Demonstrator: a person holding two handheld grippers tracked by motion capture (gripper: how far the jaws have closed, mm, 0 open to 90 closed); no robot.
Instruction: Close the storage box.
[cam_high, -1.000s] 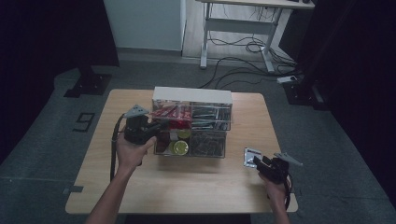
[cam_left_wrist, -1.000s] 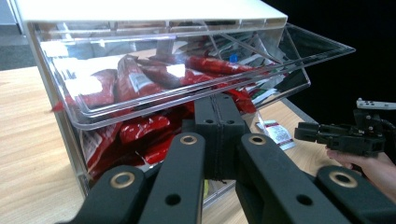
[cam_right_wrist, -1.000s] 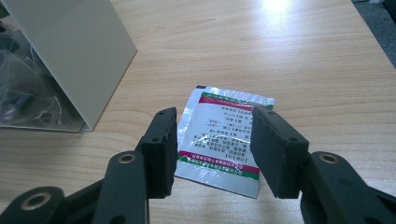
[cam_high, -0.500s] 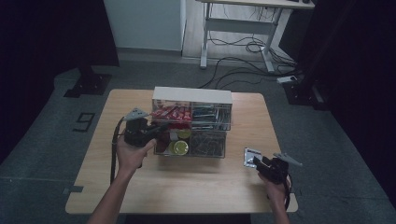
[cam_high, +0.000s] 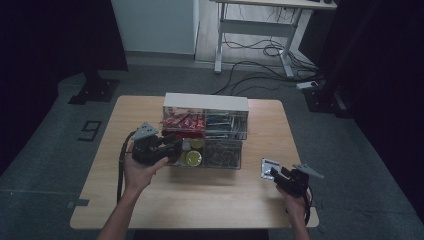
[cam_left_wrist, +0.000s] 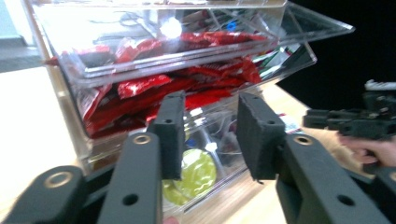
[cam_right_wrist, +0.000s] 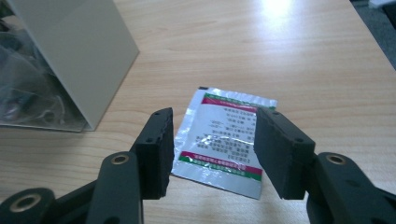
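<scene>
Table (cam_high: 150, 200): wooden, bears all items. Clear drawer unit (cam_high: 205, 102) at centre-far; upper left drawer (cam_left_wrist: 187, 60) pulled out, holds red packets (cam_left_wrist: 140, 93); yellow-green item (cam_high: 192, 158) in drawer below. Left gripper (cam_left_wrist: 208, 135) at unit's near-left corner, in front of open drawer; jaws just been opening, now spread, nothing btwn pads. Right gripper (cam_right_wrist: 212, 149) near-right, jaws spread, not pinching. Silver sachet (cam_right_wrist: 224, 140), red/green print, flat on table btwn and beyond right jaws, right of unit.
</scene>
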